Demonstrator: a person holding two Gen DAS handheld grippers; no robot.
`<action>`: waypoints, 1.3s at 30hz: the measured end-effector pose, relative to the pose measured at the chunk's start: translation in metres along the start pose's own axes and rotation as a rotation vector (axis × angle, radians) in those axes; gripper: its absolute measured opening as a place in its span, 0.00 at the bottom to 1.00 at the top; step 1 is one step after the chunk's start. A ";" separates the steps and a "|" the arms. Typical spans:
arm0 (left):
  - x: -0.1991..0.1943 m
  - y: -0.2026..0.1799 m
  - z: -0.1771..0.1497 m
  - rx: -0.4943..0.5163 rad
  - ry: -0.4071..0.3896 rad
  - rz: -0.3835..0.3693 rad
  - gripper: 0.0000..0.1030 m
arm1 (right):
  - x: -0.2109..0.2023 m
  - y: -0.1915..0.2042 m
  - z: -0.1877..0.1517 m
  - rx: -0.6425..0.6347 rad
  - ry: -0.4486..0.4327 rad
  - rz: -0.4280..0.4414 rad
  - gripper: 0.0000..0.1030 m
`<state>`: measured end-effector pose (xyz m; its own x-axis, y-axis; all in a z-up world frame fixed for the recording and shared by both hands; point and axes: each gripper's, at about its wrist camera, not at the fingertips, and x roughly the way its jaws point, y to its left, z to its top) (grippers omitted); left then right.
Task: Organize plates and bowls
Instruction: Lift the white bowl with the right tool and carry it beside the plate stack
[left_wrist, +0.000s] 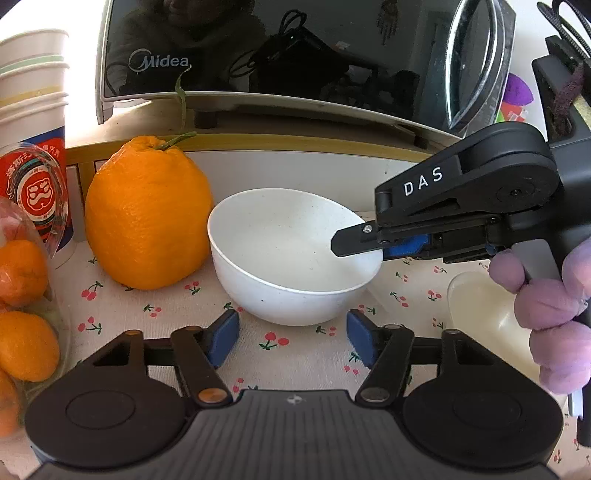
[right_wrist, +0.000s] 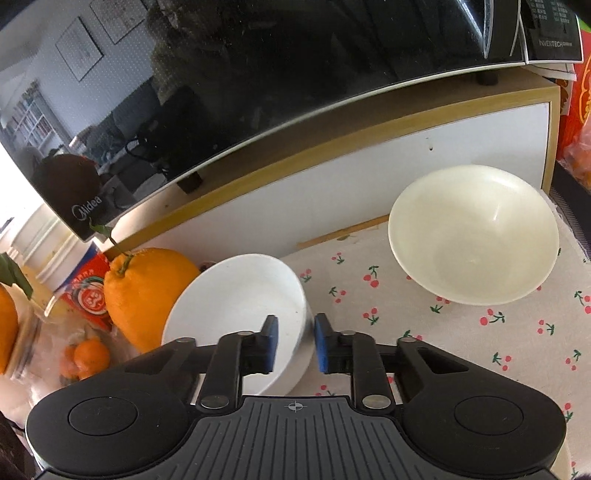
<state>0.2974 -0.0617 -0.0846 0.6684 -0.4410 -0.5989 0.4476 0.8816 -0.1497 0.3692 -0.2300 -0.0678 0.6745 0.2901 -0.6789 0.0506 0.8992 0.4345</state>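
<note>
The white bowl (right_wrist: 236, 314), sitting on the cherry-print cloth (right_wrist: 480, 332) beside the big orange (right_wrist: 147, 295), is being straddled at its rim by the right gripper (right_wrist: 294, 341); contact seems not yet made. The left gripper (left_wrist: 291, 341) is being held spread before it.

home kitchen | microwave (left_wrist: 295, 55) | cherry-print tablecloth (right_wrist: 480, 350) | oranges (left_wrist: 147, 214)

White bowl (right_wrist: 236, 295) tilted, cream bowl (right_wrist: 474, 236) upright
</note>
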 end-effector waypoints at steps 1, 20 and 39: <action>-0.001 -0.001 0.000 0.001 0.001 -0.007 0.55 | -0.001 -0.002 0.000 0.005 0.004 0.006 0.15; 0.002 0.006 -0.002 0.038 -0.026 0.034 0.86 | 0.003 -0.006 -0.008 0.053 0.085 0.078 0.20; -0.025 -0.007 0.015 0.169 -0.025 0.039 0.81 | -0.035 0.016 -0.007 -0.058 0.030 0.126 0.17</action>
<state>0.2865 -0.0597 -0.0566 0.7008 -0.4133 -0.5814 0.5132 0.8582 0.0085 0.3412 -0.2240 -0.0409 0.6502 0.4106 -0.6393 -0.0759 0.8723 0.4830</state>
